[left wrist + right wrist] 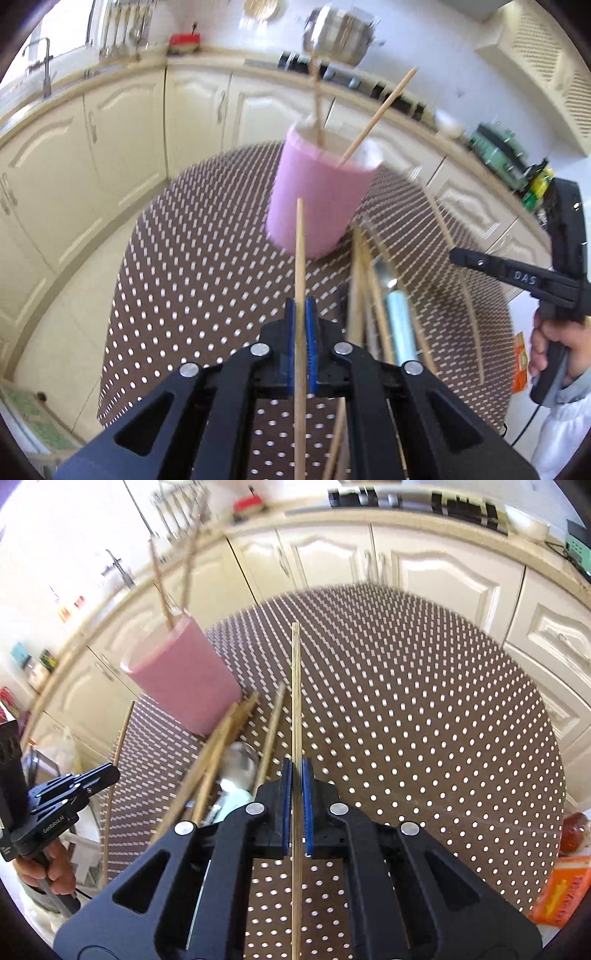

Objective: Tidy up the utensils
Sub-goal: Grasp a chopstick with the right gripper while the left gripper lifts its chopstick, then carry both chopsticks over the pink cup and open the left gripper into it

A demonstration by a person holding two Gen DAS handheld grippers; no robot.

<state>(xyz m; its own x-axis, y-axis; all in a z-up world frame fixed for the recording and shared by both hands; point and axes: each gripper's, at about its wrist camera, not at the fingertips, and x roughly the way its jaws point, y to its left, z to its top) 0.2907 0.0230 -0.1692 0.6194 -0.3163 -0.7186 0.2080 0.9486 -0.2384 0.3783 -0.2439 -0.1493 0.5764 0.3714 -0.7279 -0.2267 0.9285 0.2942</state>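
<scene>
A pink cup (317,192) stands on the brown dotted tablecloth (192,266) with two chopsticks (376,118) standing in it; it also shows in the right wrist view (184,679). My left gripper (301,306) is shut on a wooden chopstick (300,251), held just in front of the cup. My right gripper (295,771) is shut on another chopstick (295,686), held above the cloth to the right of the cup. A pile of chopsticks (364,288) and a spoon (240,764) lies beside the cup.
Cream kitchen cabinets (110,147) and a counter curve behind the table. A steel pot (340,33) stands on the stove. An orange packet (561,893) lies at the table's right edge. The right gripper also shows in the left wrist view (458,256).
</scene>
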